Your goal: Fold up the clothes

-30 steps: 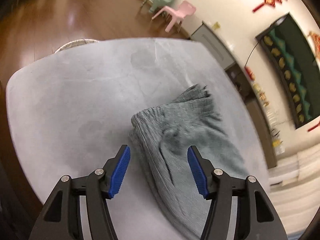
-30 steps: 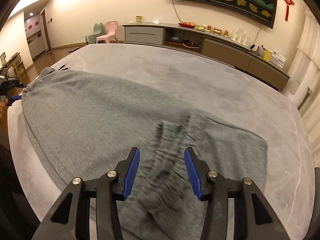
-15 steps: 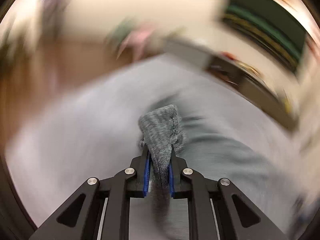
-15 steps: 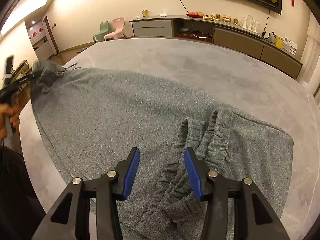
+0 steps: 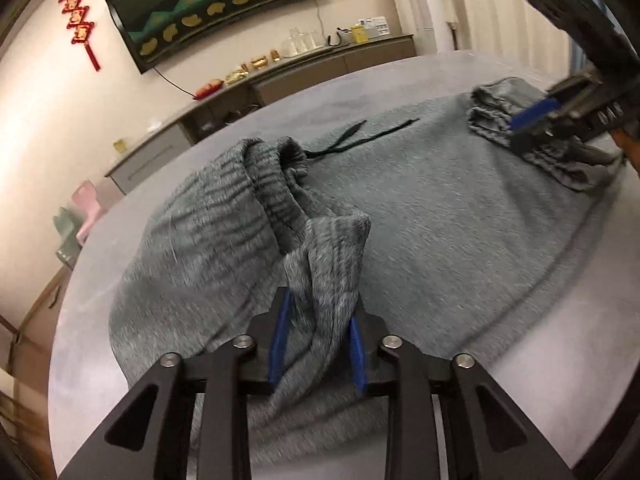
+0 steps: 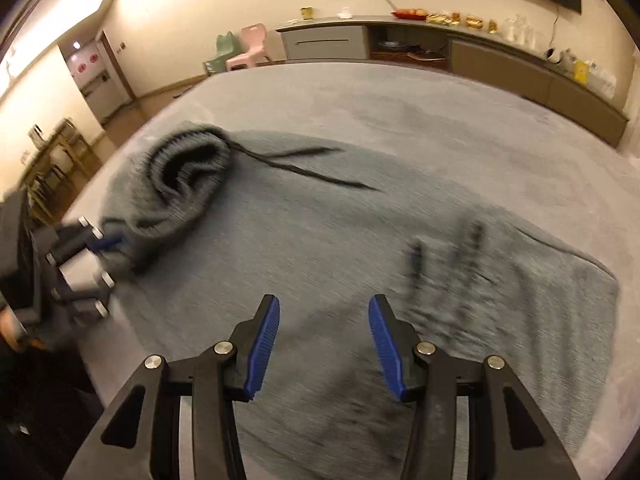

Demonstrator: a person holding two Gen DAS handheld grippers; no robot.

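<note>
Grey sweatpants [image 5: 440, 208] lie spread across a grey table [image 5: 400, 76]. My left gripper [image 5: 318, 312] is shut on a bunched fold of the ribbed waistband [image 5: 256, 184] and holds it lifted off the table. A black drawstring [image 5: 360, 136] trails from the waistband. In the right wrist view my right gripper [image 6: 324, 304] is open above the pants [image 6: 320, 240], with nothing between its fingers. The blurred leg cuffs [image 6: 448, 256] lie just to its right. The left gripper [image 6: 106, 242] shows at the left edge, and the right gripper [image 5: 532, 118] shows over the cuffs [image 5: 492, 112].
The table [image 6: 400, 100] has bare surface beyond the pants. A long sideboard [image 6: 500, 60] with small items runs along the far wall. Two small plastic chairs [image 6: 248, 48] stand on the wooden floor. A person's hand [image 6: 12, 328] holds the left gripper.
My left gripper went from open beside the pants to shut on the waistband, then lifted it and swung round. The right gripper stayed open and shifted left of the cuffs.
</note>
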